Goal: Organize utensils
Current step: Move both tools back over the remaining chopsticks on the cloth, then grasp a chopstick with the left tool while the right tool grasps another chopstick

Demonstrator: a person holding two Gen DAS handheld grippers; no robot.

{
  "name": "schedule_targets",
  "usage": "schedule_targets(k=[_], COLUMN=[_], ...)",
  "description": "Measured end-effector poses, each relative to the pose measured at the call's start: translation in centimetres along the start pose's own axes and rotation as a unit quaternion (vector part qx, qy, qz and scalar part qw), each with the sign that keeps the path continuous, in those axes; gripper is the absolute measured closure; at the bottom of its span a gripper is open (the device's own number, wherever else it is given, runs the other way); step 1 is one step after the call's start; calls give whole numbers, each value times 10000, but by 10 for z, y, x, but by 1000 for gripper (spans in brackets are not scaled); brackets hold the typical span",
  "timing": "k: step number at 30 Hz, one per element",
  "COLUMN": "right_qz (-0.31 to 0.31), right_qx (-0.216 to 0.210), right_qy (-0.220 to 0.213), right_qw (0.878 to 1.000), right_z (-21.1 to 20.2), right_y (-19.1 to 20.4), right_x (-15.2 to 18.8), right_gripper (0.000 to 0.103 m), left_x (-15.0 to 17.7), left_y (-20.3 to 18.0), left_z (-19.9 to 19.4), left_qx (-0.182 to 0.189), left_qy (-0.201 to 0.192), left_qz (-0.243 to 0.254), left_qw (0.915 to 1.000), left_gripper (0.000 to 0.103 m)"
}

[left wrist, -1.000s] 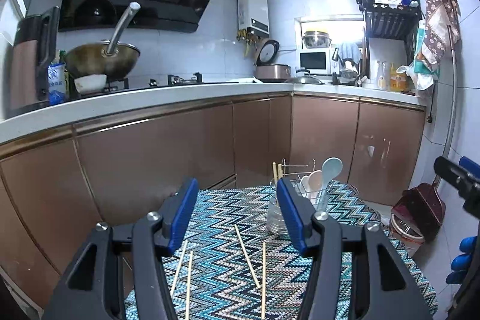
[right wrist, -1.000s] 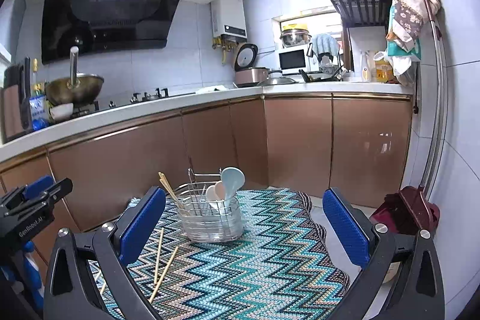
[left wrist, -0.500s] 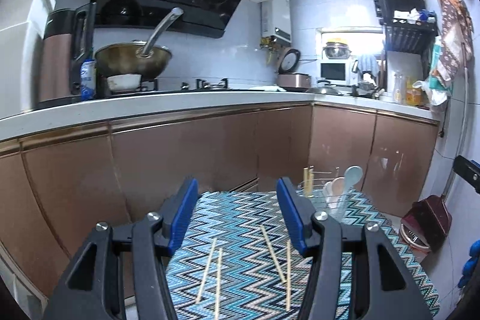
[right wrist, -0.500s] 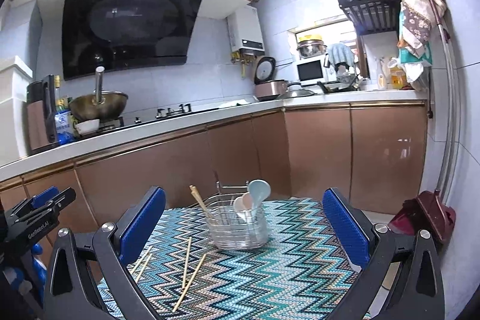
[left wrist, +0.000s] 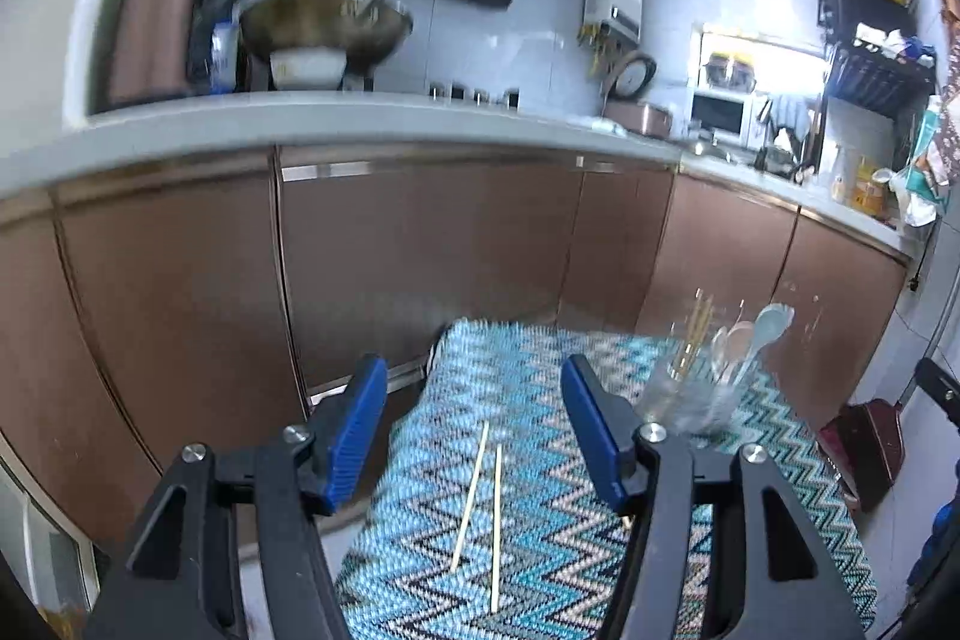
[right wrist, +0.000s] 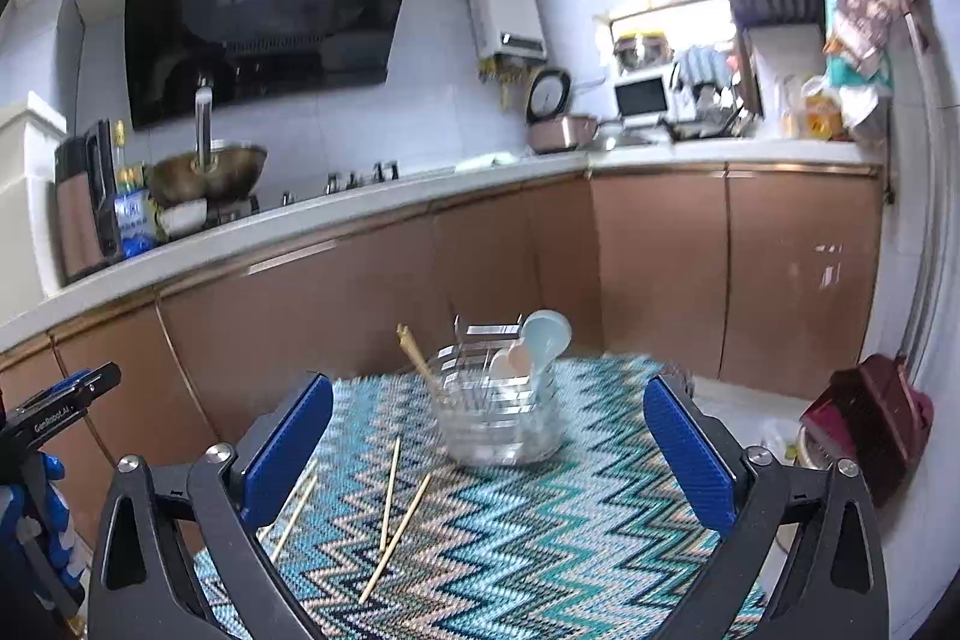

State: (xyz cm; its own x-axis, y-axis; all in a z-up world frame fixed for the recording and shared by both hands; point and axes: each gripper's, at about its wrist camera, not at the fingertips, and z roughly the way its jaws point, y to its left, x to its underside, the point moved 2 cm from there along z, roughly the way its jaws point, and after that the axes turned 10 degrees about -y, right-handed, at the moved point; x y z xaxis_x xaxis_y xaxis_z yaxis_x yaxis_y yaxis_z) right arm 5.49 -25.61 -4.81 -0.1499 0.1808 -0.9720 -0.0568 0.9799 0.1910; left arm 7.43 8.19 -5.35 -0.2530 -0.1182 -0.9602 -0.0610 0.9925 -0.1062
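Two loose wooden chopsticks (left wrist: pixel 483 502) lie on the zigzag tablecloth (left wrist: pixel 558 568), just below and ahead of my left gripper (left wrist: pixel 474 400). Its jaws are opening and nothing is between them. Right of it, a wire utensil holder (left wrist: pixel 690 394) holds pale spoons (left wrist: pixel 762 334) and upright chopsticks (left wrist: pixel 696 328). In the right wrist view the utensil holder (right wrist: pixel 498 418) stands beyond my right gripper (right wrist: pixel 487 388), which is wide open and empty. Three loose chopsticks (right wrist: pixel 390 502) lie left of centre on the tablecloth (right wrist: pixel 570 550). The left gripper (right wrist: pixel 60 406) shows at the far left edge.
Brown cabinet doors (right wrist: pixel 360 316) under a white counter (left wrist: pixel 360 124) curve round behind the table. On the counter are a wok (left wrist: pixel 324 28) and a kettle. A dark red dustpan (right wrist: pixel 870 418) stands on the floor at the right. The table's left edge (left wrist: pixel 384 508) is close.
The left gripper has swung to the left, so the holder now sits at its right and two chopsticks lie between its jaws' line; its jaws stand wider. The right gripper shifted slightly.
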Motion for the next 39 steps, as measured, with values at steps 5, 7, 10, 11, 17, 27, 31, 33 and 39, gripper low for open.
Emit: schedule_targets(k=[5,7,10,11,17,27,31,33,39], right_qz=[153,226,316,354,574,502,443,433,299], right_qx=[-252,-371,-521,-569,-889,-1085,-1106,-1110,-1018], right_qy=[686,986,1379,1494,2205,3052,3291,3384,3642], right_qw=[9972,9942,9886,9865,9696,9448,9368,9334,9253], right_z=[42,60,84,91,138,207,228,236,259], right_y=[6,8,11,11,19,44,52,55,61], right_x=[29,44,63,69,103,147,162,167,183], right_gripper=[22,33,46,49,67,73,76,77,82], left_x=[25,34,49,52,71,103,118,122,128], left_y=[-1,-5,-15,-19,-49,-90,-97,-98,-102], left_z=[46,64,104,114,192,288,313,321,336], left_qx=[337,540,922,1011,1417,1520,1490,1494,1521], left_qy=[754,1050,1651,1791,2682,3732,4059,4181,4388], left_qz=[-172,-293,-466,-503,-601,-406,-365,-394,-382], left_qw=[9964,9926,9809,9773,9510,9143,9010,8952,8848], left_gripper=[45,45,45,45,52,63,75,77,78])
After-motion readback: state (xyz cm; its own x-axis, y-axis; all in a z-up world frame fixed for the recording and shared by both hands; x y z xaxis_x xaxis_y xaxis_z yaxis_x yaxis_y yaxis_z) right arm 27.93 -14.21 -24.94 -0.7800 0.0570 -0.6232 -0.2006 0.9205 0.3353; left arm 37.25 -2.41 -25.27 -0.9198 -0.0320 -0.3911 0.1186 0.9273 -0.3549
